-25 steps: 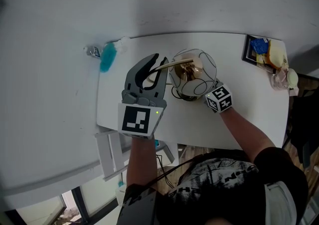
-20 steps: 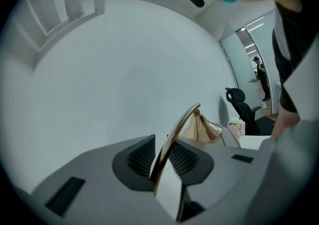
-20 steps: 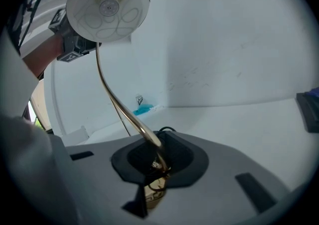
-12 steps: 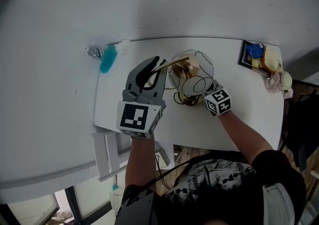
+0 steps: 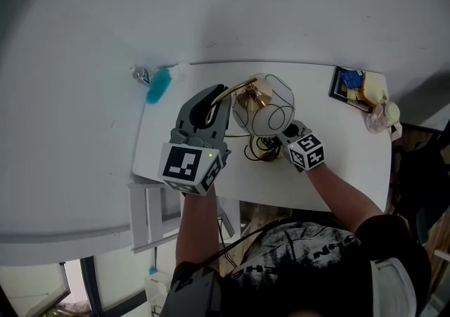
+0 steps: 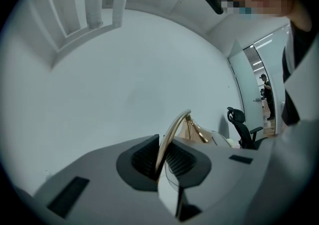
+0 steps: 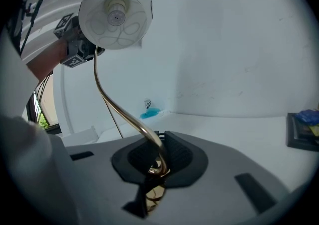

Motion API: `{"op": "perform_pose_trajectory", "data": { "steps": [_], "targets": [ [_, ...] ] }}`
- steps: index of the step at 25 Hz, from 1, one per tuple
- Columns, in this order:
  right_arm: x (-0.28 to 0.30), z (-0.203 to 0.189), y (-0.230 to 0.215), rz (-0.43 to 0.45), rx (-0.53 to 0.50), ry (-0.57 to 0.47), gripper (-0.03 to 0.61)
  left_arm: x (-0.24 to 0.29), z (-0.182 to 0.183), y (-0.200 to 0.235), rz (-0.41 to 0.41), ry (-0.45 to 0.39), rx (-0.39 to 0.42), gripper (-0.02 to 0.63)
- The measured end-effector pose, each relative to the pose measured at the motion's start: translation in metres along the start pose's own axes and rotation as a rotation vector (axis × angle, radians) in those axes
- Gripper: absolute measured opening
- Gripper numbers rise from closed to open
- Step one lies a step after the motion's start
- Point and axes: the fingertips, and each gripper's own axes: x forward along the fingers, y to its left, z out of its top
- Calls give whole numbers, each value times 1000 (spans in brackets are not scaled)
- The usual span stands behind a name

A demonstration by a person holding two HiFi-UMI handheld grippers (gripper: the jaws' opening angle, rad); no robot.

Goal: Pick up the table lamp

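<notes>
The table lamp has a white globe shade in a wire cage and a curved gold arm. In the head view it stands tilted over the white table. My left gripper grips the upper arm, jaws closing, and the gold arm runs between the left gripper's pads. My right gripper is shut on the stem low down, near the base. In the right gripper view the stem rises from the right gripper to the shade.
A blue brush-like thing and a small shiny item lie at the table's far left corner. A dark tray with small items sits at the far right. The lamp's cable loops on the table. An office chair stands behind.
The lamp has come up off the table between both grippers. The left gripper's jaws have narrowed onto the gold arm. Both hands have shifted slightly.
</notes>
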Motion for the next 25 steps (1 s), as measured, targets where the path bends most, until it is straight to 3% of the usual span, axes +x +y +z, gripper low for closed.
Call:
{"op": "perform_pose_trajectory", "data": {
  "steps": [9,25],
  "targets": [
    [-41,10,48,48,-68,4,37,-49,29,-13,12,-49,-3,41],
    [-86,13,87,85,-124,20,28,-88,50,-28,22,-85,-36,41]
  ]
}}
